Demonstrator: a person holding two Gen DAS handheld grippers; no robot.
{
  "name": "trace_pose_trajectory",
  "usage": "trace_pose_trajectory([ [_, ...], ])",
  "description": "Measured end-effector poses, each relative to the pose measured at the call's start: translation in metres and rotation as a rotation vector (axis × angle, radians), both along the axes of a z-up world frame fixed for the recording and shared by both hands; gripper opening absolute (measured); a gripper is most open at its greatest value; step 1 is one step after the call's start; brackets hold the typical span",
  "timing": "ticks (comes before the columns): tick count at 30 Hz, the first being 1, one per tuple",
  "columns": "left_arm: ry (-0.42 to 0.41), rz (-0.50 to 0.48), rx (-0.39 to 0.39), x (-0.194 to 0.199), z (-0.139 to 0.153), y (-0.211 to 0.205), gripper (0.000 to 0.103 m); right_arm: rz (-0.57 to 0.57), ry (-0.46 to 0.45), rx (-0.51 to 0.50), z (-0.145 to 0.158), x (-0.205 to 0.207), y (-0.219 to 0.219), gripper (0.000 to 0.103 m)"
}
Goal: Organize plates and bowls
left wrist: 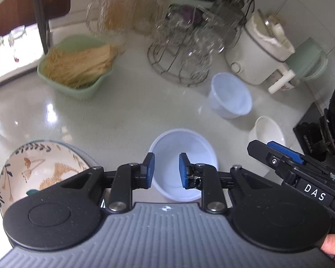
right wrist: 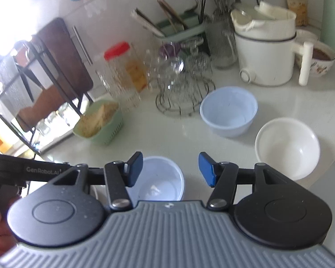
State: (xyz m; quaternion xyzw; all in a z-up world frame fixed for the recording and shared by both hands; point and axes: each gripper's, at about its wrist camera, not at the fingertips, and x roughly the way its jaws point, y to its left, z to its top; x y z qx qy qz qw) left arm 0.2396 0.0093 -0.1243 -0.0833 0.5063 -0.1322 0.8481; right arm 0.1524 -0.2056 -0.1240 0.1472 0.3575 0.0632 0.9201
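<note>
A small pale blue bowl sits on the white counter right under my left gripper, which is open and empty above it. The same bowl lies below and left of my right gripper, also open and empty. A larger pale blue bowl stands farther back. A white bowl sits to the right. A floral patterned bowl is at the near left. The right gripper's body shows at the right edge of the left wrist view.
A green basket of dried noodles, a red-lidded jar, a wire glass rack, a white electric pot and a brown-filled bowl crowd the back. A black stove is at right.
</note>
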Motion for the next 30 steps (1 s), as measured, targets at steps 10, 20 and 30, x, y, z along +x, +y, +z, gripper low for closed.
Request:
trace_pose_trajectory([
  [10,-0.114,-0.013,-0.004,-0.017,0.045,-0.015,0.027,-0.036,-0.087,0.003,0.044,-0.018,-0.011,0.059],
  [20,-0.209,-0.014,0.054,-0.034,0.07,-0.02,0.027,-0.036,-0.103,-0.021,0.055,-0.031,-0.012,0.059],
  [30,-0.234,-0.025,0.047,-0.049,0.075,-0.036,0.027,-0.034,-0.128,-0.023,0.061,-0.039,-0.017,0.059],
])
